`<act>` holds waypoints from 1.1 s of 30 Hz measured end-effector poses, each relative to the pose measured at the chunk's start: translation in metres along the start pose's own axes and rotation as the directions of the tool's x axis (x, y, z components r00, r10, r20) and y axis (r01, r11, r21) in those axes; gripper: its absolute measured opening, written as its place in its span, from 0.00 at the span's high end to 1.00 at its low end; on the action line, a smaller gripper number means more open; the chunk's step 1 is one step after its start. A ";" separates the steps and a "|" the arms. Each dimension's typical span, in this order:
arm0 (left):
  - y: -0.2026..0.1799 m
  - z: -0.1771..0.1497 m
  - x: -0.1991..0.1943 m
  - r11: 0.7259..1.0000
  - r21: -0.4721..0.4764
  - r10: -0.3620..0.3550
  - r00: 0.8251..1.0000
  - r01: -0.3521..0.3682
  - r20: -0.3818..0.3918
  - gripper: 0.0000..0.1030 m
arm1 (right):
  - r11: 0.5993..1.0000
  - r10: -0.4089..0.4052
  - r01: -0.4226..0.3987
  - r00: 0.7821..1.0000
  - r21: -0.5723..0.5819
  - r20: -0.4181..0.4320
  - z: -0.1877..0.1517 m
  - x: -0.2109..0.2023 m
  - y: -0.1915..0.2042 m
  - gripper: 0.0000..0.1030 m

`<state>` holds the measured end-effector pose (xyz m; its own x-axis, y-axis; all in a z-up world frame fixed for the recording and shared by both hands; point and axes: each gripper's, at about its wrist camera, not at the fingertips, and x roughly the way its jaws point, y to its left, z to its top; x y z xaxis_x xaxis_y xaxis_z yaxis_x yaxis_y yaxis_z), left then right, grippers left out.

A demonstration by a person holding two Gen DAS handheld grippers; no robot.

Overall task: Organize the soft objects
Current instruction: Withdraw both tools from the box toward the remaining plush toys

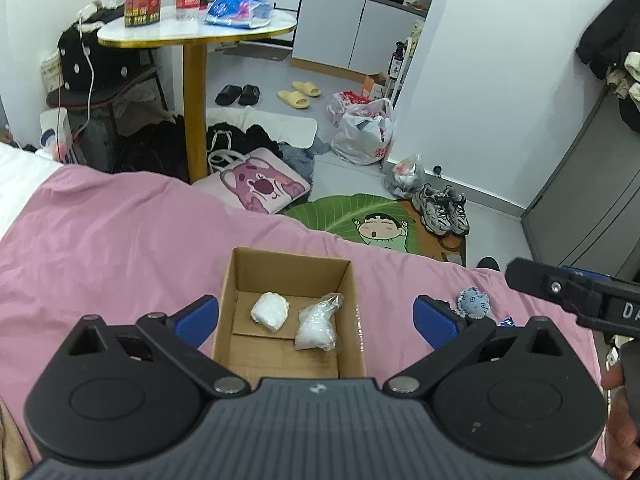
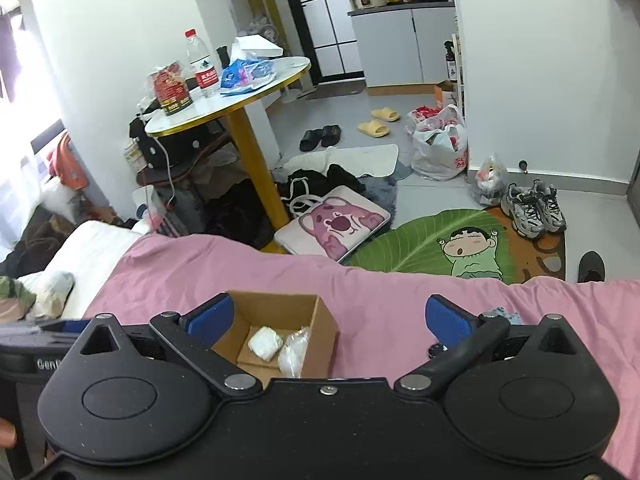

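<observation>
Both grippers wide apart and empty: left gripper [image 1: 316, 318] hangs over the box [image 1: 240, 280], right gripper [image 2: 330, 320] just to the box's right, above the sheet [image 2: 380, 300]. Box sits on the pink sheet and holds a white wad [image 1: 270, 312] and a clear bag [image 1: 318, 324], side by side. Blue plush [image 1: 474, 302] lies on the sheet right of the box, near the left gripper's right finger; another small blue item beside it is mostly hidden. Risks: the box is light card on soft bedding, so a finger catching its wall could tip or slide it; the plush is small and may squash flat into the sheet and slip the grip; the two grippers are close, so a reach for the plush could knock them together. Writing: "DA" partly readable on the right gripper body in the left view, "Gen" on the left one in the right view; bottle [image 2: 202, 64] label too small to read
</observation>
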<state>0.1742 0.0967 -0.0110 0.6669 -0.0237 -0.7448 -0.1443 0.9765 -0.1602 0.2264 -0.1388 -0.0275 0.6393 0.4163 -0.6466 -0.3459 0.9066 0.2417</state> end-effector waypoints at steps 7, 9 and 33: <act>-0.027 -0.010 -0.001 1.000 -0.005 -0.017 1.000 0.017 0.000 0.00 | 1.000 -0.013 0.013 1.000 0.010 -0.005 -0.008 -0.016 -0.035 0.00; -0.034 -0.013 -0.001 0.999 -0.015 -0.029 0.999 0.029 -0.014 0.00 | 1.000 -0.009 0.009 1.000 0.021 -0.013 -0.011 -0.021 -0.044 0.00; -0.109 -0.055 0.039 0.998 -0.010 0.059 0.993 -0.060 -0.104 0.01 | 0.970 0.081 -0.048 0.988 0.239 -0.133 -0.066 0.005 -0.160 0.00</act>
<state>0.1756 -0.0222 -0.0579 0.5772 0.0116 -0.8165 -0.1915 0.9740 -0.1215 0.2396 -0.2867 -0.1173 0.5120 0.4757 -0.7152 -0.2016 0.8759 0.4383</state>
